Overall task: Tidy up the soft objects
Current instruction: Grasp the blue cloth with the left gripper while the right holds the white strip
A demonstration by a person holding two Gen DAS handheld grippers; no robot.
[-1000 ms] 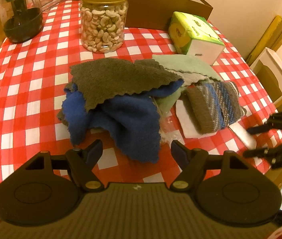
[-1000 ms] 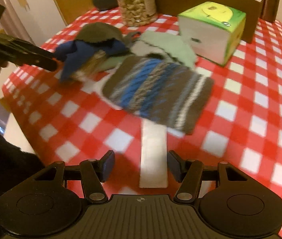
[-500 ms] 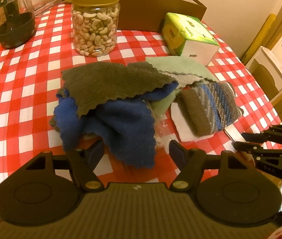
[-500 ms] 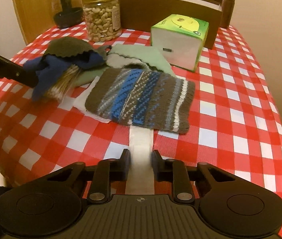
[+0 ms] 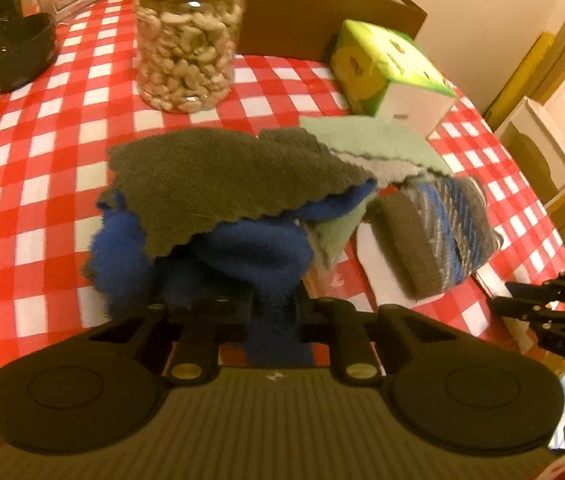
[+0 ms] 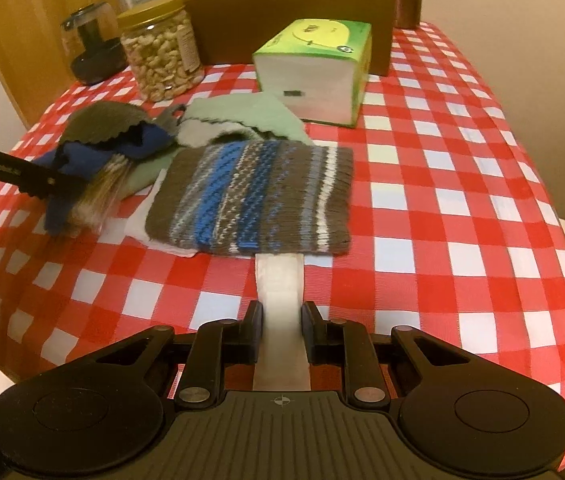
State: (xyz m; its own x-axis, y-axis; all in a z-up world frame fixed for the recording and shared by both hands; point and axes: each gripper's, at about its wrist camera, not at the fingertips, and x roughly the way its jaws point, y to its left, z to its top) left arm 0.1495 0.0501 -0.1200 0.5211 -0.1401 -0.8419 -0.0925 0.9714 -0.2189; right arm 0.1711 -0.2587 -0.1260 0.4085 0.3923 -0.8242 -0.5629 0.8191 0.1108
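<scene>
Left wrist: left gripper (image 5: 276, 312) angled down, just closed on blue cloth (image 5: 258, 256).

The left gripper (image 5: 275, 312) points steeply down near the tablecloth's (image 5: 34, 208) near edge; its jaws have just been closing and now pinch the blue cloth (image 5: 258, 252). The right gripper (image 6: 281, 330), toward the right near edge, is clamped on the white strip (image 6: 280, 292).

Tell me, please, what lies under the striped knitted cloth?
Under the striped knitted cloth, a white sheet shows at its left edge and a white strip runs out toward the right gripper. The rest underneath is covered.
</scene>
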